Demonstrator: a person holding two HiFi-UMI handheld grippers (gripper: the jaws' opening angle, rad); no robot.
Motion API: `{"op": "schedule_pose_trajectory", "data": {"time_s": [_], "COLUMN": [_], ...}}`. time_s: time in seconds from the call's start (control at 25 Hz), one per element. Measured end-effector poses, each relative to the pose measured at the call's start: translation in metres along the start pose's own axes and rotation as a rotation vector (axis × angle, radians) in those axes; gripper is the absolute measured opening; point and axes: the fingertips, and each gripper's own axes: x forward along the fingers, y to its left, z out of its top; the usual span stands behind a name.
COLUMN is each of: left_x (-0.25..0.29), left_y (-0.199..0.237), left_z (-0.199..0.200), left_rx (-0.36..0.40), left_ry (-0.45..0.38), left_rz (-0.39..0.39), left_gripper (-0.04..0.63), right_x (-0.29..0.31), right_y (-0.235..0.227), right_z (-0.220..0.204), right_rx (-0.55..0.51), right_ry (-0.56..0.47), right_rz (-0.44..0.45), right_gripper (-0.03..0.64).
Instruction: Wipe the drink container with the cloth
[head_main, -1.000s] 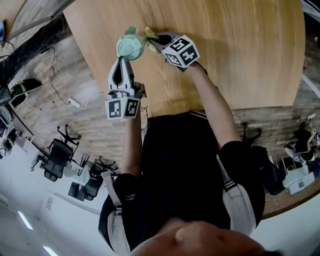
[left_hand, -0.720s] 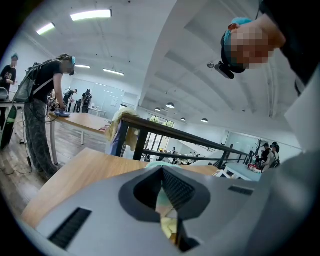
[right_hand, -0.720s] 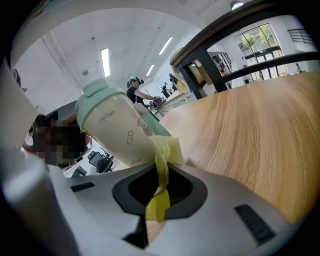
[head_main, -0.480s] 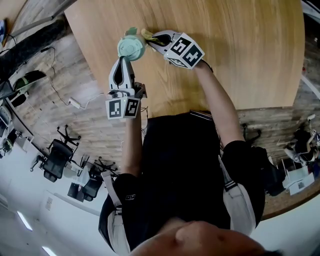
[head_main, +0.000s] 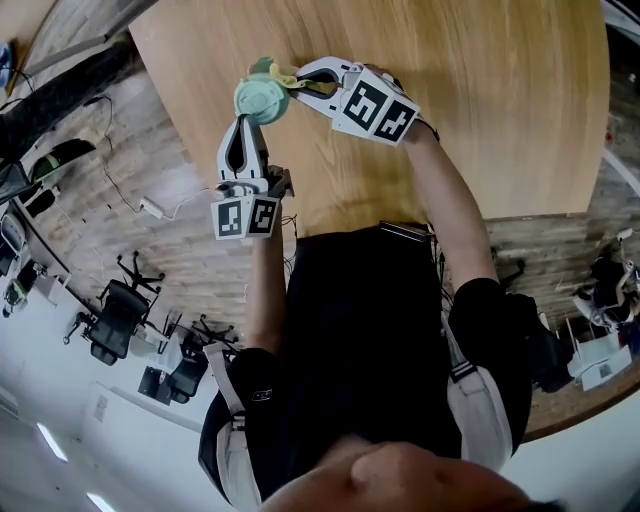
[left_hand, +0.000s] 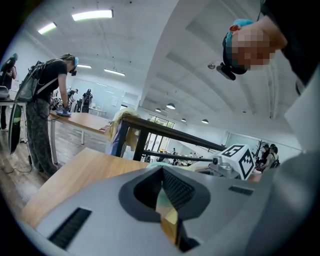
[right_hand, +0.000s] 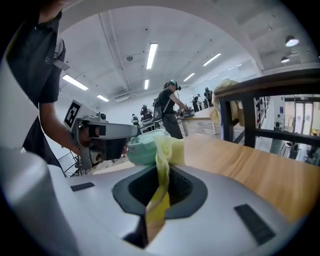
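In the head view a pale green drink container (head_main: 260, 98) stands near the wooden table's left edge. My left gripper (head_main: 250, 118) reaches up from below and is shut on it. My right gripper (head_main: 297, 84) comes in from the right, shut on a yellow cloth (head_main: 284, 74) that lies against the container's far right side. The right gripper view shows the cloth (right_hand: 162, 167) running from between the jaws up onto the green container (right_hand: 145, 148), with the left gripper (right_hand: 102, 136) behind it. In the left gripper view a sliver of the container (left_hand: 163, 204) shows between closed jaws.
The wooden table (head_main: 470, 110) stretches right and away from the container, with its corner and left edge close by. Below the edge lie floor cables and office chairs (head_main: 115, 315). A black metal frame (left_hand: 150, 131) and a standing person (left_hand: 42, 112) are in the background.
My right gripper has swung so its marker cube moved right and its jaws point left at the container. The cloth slid closer against the container. The left gripper stayed put.
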Motion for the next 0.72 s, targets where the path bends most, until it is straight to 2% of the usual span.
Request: {"op": "schedule_pose_trajectory", "data": {"time_s": [0.28, 0.72], "left_x": [0.003, 0.001], "left_y": [0.000, 0.003], "left_z": [0.001, -0.002], "left_rx": [0.024, -0.001], "left_ry": [0.001, -0.011], "left_rz": [0.007, 0.012], "left_gripper": [0.023, 0.023], "right_x": [0.015, 0.042], "right_y": [-0.010, -0.020], "right_z": [-0.027, -0.090], "right_rx": [0.002, 0.040], "right_ry": [0.077, 0.229], "right_rz": [0.061, 0.181], "right_gripper": [0.043, 0.043]}}
